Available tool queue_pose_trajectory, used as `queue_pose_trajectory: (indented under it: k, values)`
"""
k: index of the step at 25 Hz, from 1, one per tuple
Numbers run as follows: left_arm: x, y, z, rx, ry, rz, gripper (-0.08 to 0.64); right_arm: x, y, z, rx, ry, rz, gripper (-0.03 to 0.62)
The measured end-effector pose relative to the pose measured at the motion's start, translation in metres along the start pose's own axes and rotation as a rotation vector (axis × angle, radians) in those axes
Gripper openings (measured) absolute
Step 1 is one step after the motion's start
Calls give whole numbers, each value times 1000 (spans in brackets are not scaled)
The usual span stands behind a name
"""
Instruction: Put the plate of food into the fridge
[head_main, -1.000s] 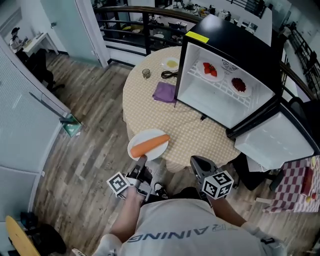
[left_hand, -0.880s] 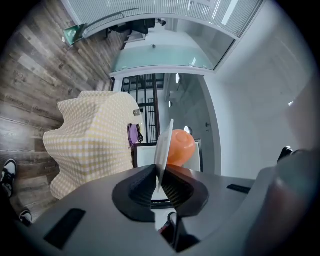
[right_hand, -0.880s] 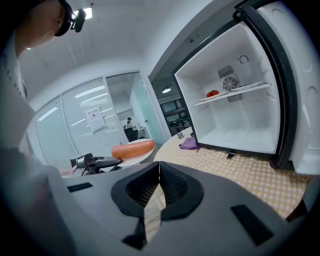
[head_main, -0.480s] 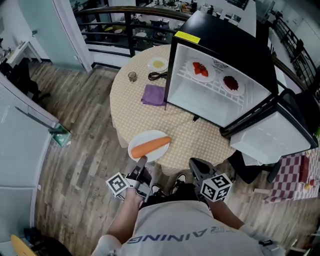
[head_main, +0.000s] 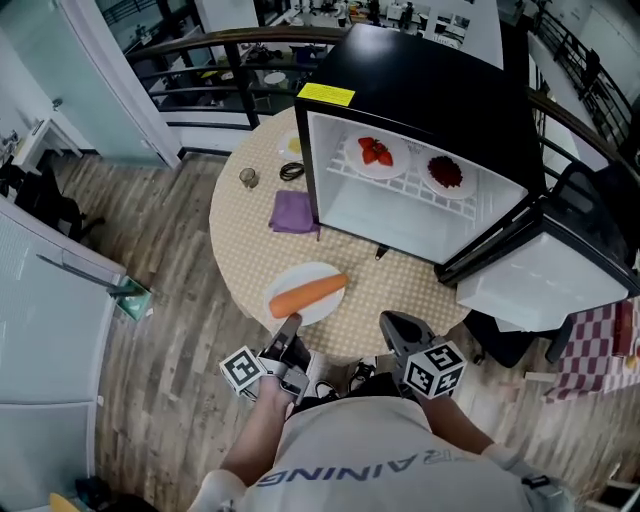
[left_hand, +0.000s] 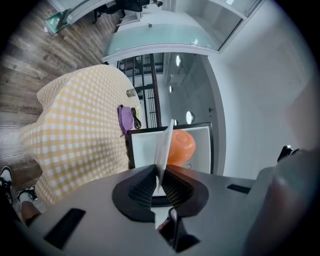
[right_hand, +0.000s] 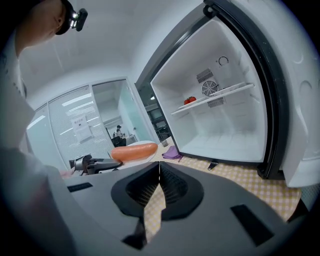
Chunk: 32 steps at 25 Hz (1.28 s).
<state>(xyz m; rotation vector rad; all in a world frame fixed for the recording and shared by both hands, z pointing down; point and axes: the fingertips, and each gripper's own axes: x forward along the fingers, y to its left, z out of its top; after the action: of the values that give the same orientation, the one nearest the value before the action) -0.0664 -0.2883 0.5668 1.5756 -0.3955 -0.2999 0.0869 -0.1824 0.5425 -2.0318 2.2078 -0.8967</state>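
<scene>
Change, head view: fridge (head_main: 420, 90) and table (head_main: 245, 235) sit nearer and more central than a second ago, while the plate (head_main: 303, 272) with its long orange food (head_main: 308, 294) keeps its place just ahead of the left gripper (head_main: 289, 325)
Meaning, head view: carry under way, the person closing on the open fridge; plate not yet inside, seemingly over the table's near edge
Right gripper, head view: right gripper (head_main: 393, 322) low at near right, apart from the plate
Surface, head view: round table under a yellow check cloth, purple cloth (head_main: 293, 211) left of the fridge, door (head_main: 545, 285) swung open to the right, two filled dishes on the shelf (head_main: 410, 178)
Room, head view: wood floor, glass partition at left, railing at far side
Left gripper view: fingers pinch the plate's rim, plate seen edge-on, orange food on its right
Right gripper view: jaws pressed together on nothing; open fridge ahead at right, with likely space for the plate below the shelf
</scene>
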Motion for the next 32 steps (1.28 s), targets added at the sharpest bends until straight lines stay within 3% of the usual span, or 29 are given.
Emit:
queue_pose_trajectory:
  k: [6, 14, 18, 23, 32]
  values:
    - [46, -7, -3, 15, 18, -2, 35, 5, -35, 13, 7, -8, -1, 23]
    - [83, 15, 0, 12, 24, 60, 35, 9, -62, 17, 9, 12, -8, 23]
    - [108, 27, 3, 1, 68, 83, 35, 7, -66, 22, 30, -11, -63, 23]
    - [146, 37, 10, 47, 125, 94, 35, 7, -60, 21, 67, -32, -117, 23]
    - [203, 53, 15, 12, 132, 107, 35, 10, -58, 19, 71, -23, -151, 23]
